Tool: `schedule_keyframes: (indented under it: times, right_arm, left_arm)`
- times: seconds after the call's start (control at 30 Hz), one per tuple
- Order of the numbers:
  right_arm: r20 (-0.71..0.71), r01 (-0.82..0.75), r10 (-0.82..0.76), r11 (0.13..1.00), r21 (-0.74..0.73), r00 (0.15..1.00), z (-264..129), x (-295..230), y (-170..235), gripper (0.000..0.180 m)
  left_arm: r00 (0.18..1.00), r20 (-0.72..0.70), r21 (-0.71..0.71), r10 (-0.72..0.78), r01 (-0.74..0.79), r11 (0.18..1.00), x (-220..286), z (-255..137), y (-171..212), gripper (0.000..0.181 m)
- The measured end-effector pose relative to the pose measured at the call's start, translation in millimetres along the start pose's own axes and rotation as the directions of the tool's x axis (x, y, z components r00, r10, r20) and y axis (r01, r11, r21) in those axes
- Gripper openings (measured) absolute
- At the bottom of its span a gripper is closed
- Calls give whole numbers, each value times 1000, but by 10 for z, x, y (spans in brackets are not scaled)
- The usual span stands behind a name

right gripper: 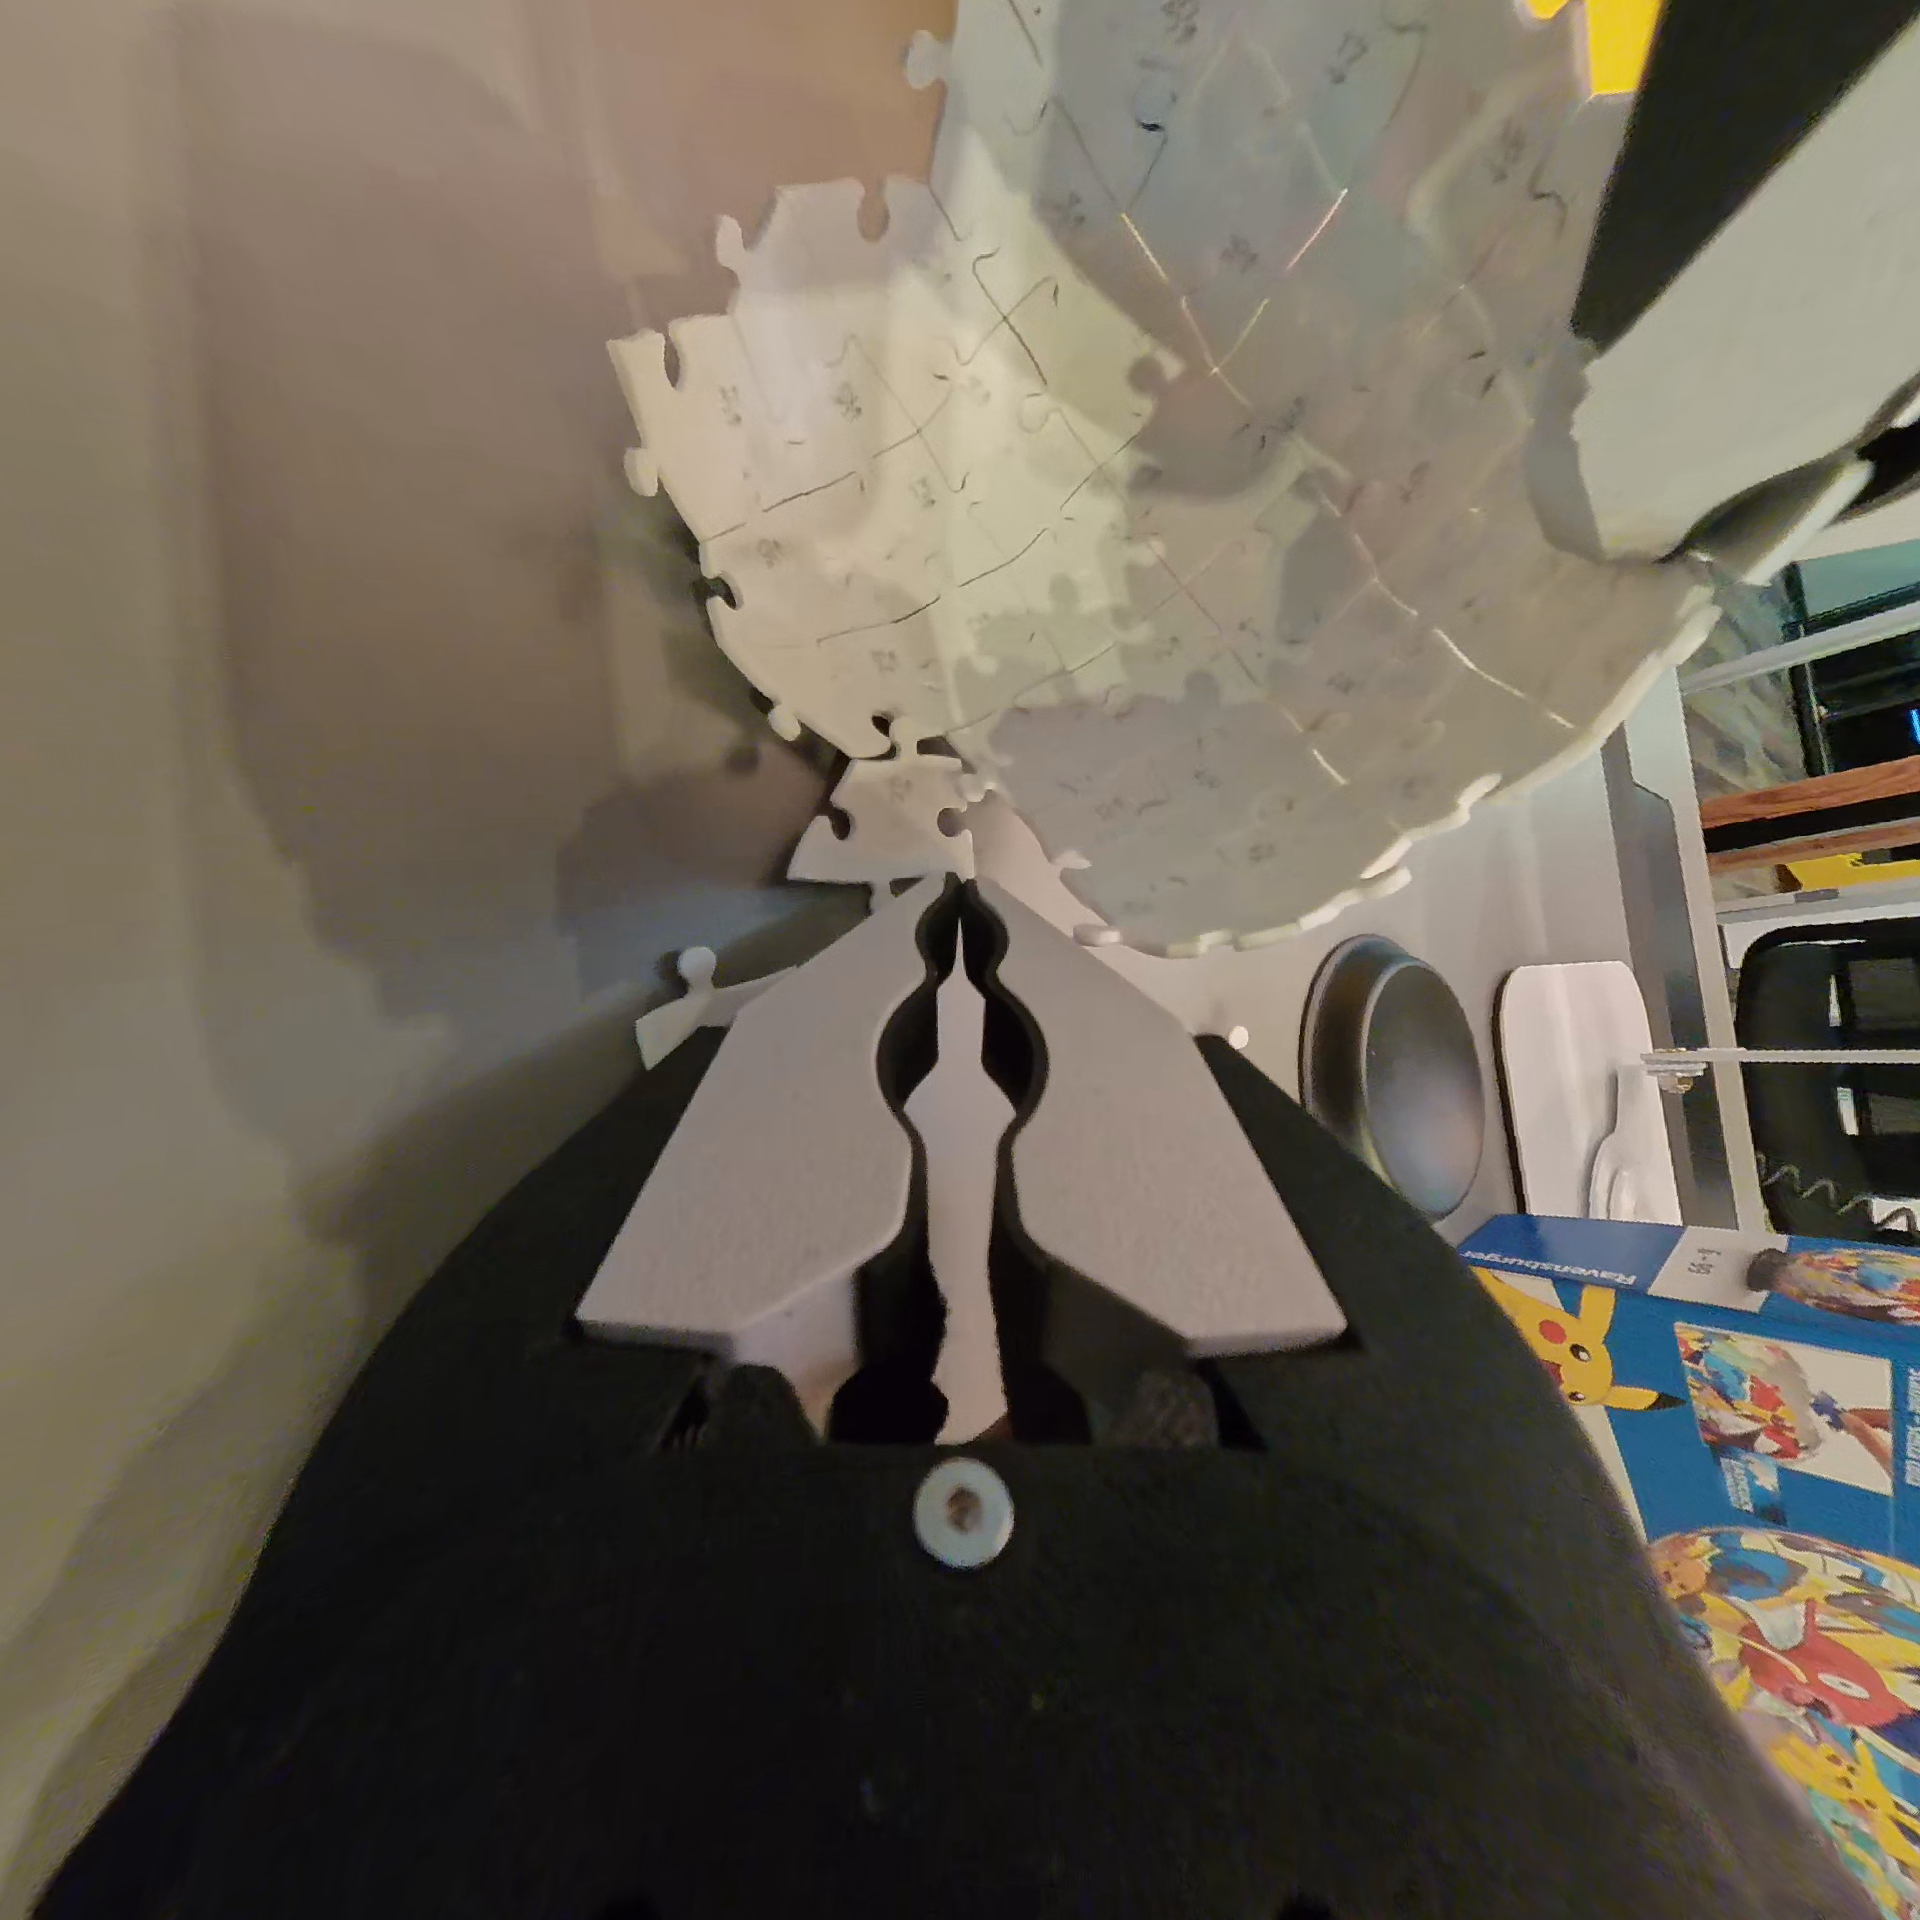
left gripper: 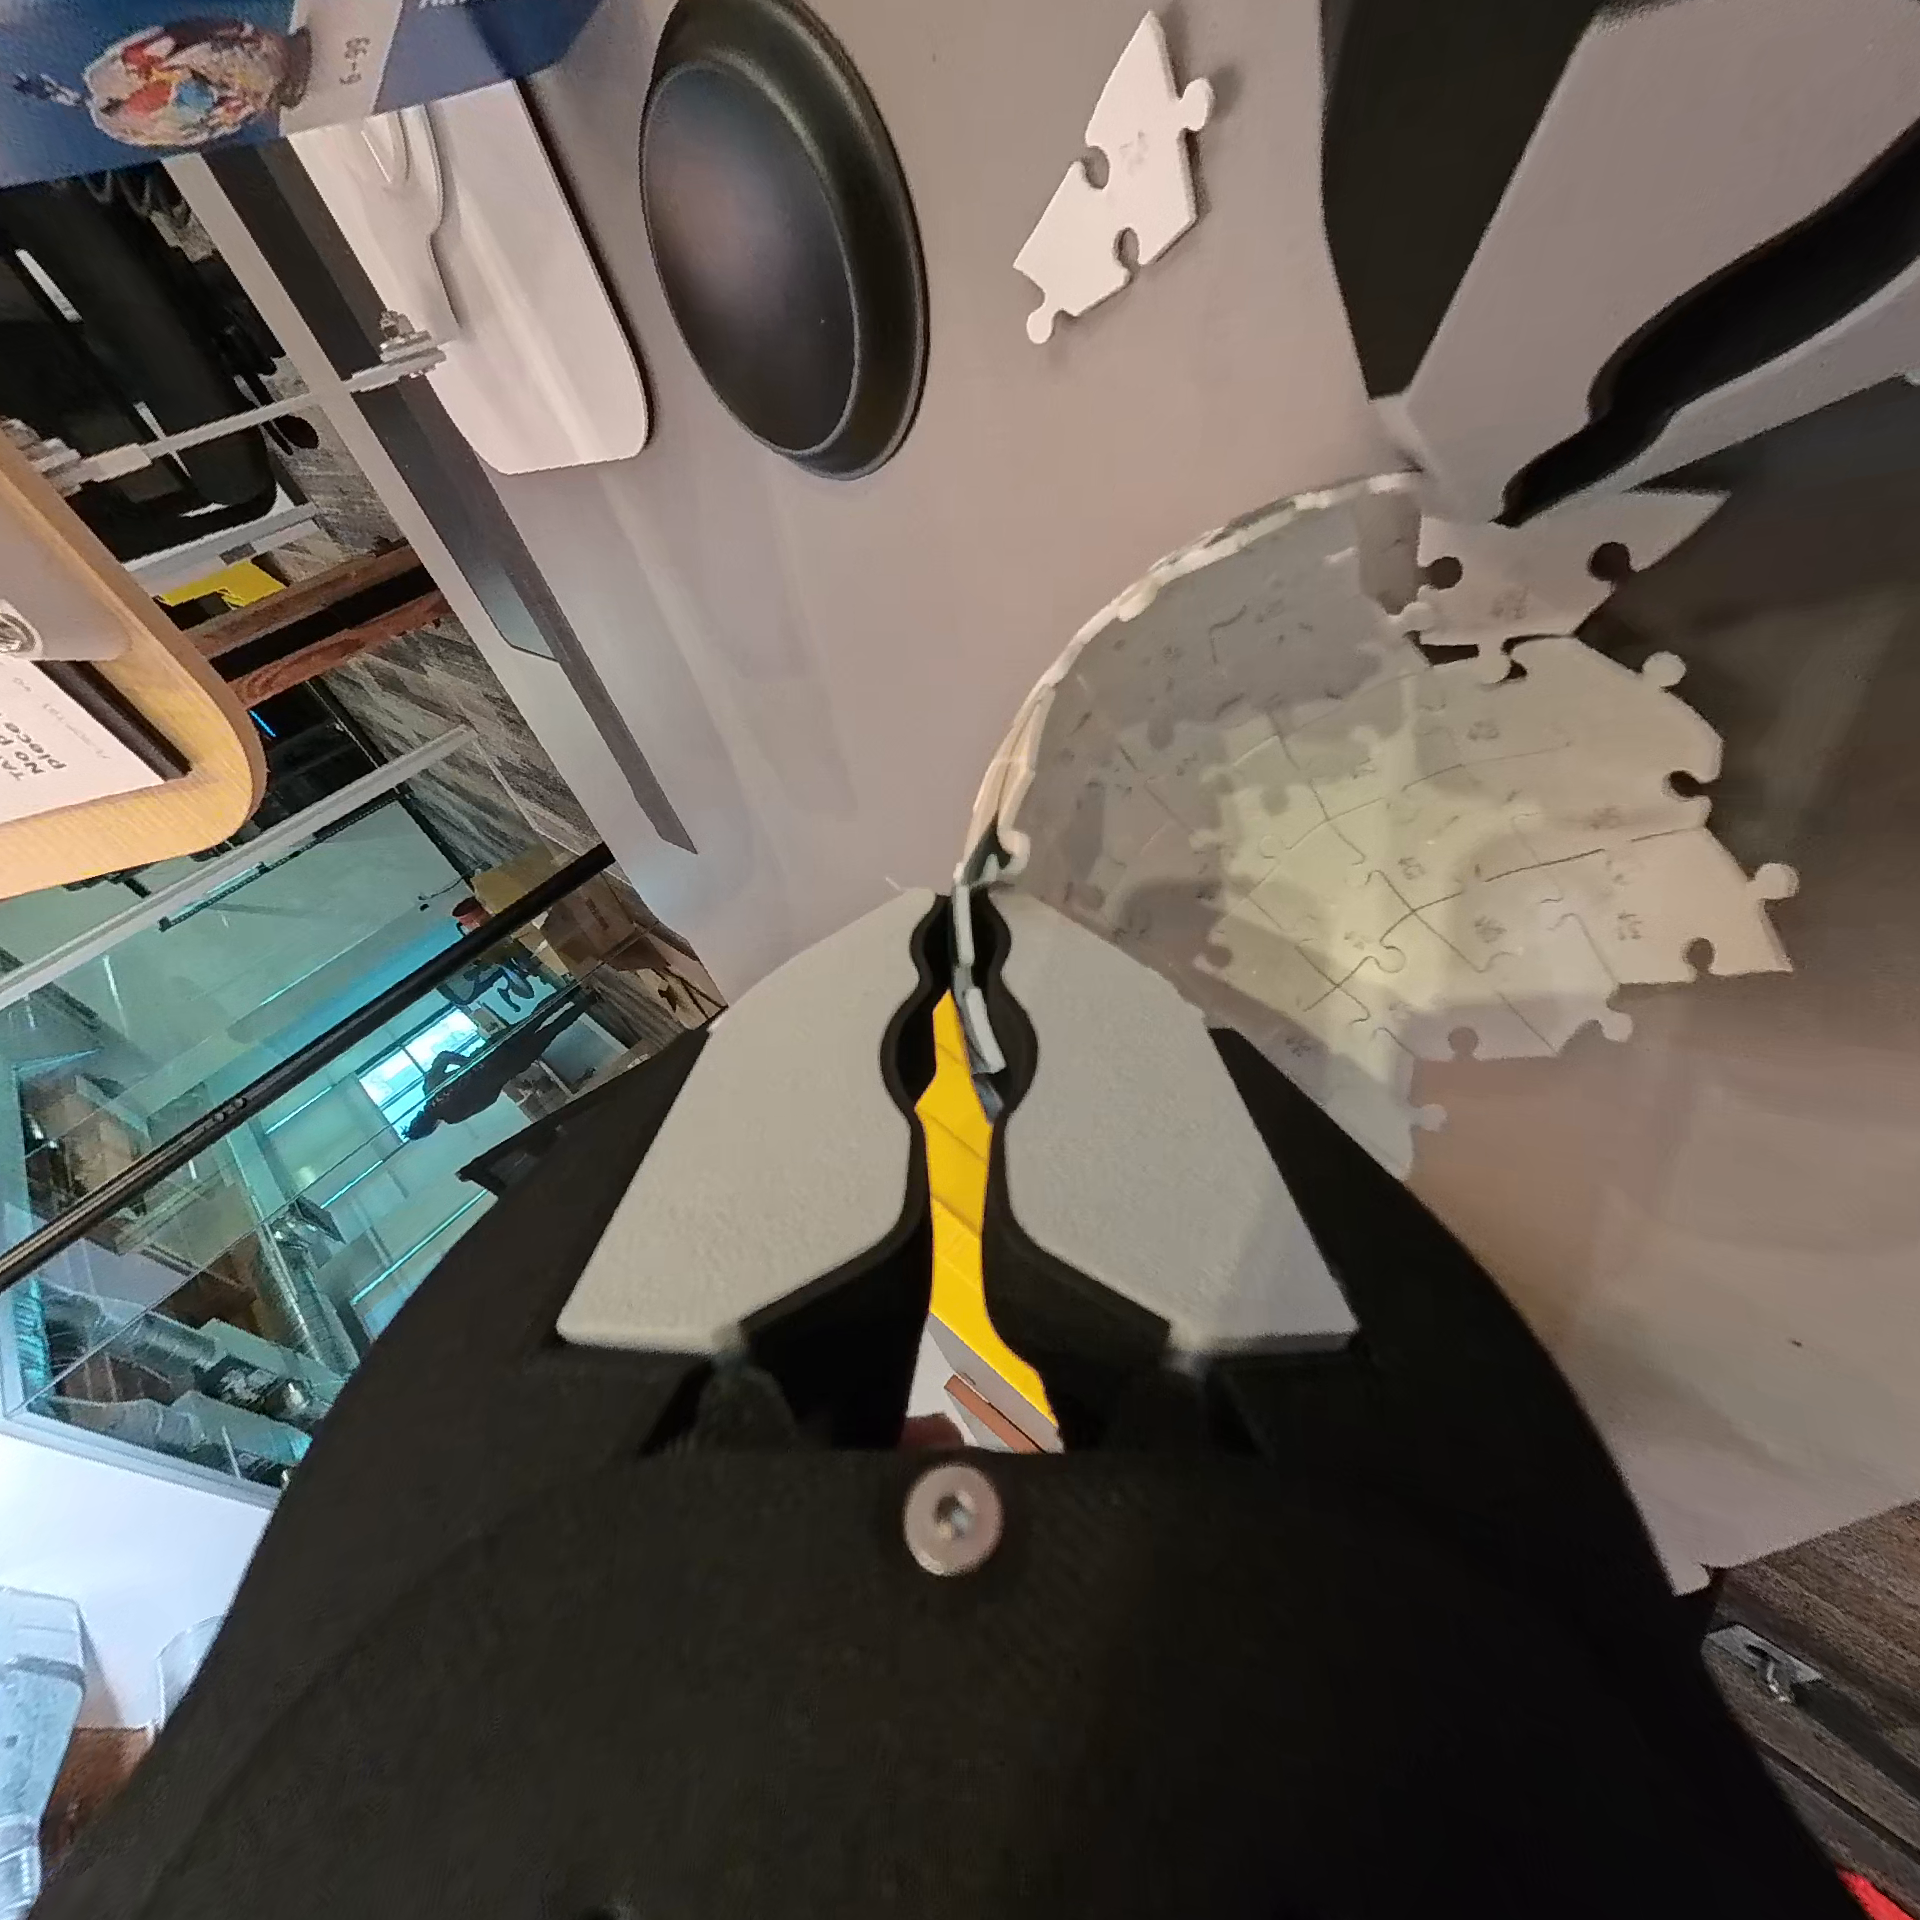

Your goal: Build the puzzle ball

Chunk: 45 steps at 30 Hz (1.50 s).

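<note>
The partly built puzzle ball (left gripper: pixel 1351 821) is a curved white shell with its inside facing both cameras; it also shows in the right wrist view (right gripper: pixel 1091 540). My left gripper (left gripper: pixel 971 914) is shut on the shell's rim at its lower left edge. My right gripper (right gripper: pixel 958 883) is shut on a single white puzzle piece (right gripper: pixel 899 821) and holds it against the shell's open edge. The right gripper also shows in the left wrist view (left gripper: pixel 1507 514) with that piece (left gripper: pixel 1507 592) at the shell's top edge. A loose white piece (left gripper: pixel 1127 182) lies on the grey table.
A black round stand (left gripper: pixel 779 239) and a white flat object (left gripper: pixel 530 260) lie on the grey table (left gripper: pixel 831 623). The blue puzzle box (right gripper: pixel 1714 1507) lies at the right, also seen in the left wrist view (left gripper: pixel 156 73). Another loose piece (right gripper: pixel 681 1003) lies under the right gripper. My hands' fingertips stand some 11 centimetres from each other.
</note>
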State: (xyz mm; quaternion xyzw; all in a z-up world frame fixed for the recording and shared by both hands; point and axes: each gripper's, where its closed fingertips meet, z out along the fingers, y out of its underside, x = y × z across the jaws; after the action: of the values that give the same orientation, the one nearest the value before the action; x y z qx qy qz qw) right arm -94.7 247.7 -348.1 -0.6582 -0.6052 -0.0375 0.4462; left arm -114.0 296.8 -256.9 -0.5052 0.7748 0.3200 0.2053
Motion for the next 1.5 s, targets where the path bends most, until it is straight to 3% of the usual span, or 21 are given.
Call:
schedule_keyframes:
  times: [1.07, 1.5]
  right_arm:
    - [-73, 26, -26, 1000, -3, 997, 23, 53, -23, 0]
    - [91, -124, 118, 990, 61, 989, -102, -59, -129, 12]
  left_arm:
    - [1000, 8, -5, 3, -3, 1000, -40, 46, 9, 3]
    - [1000, 5, 2, -7, 7, 1000, -34, 44, -5, 3]
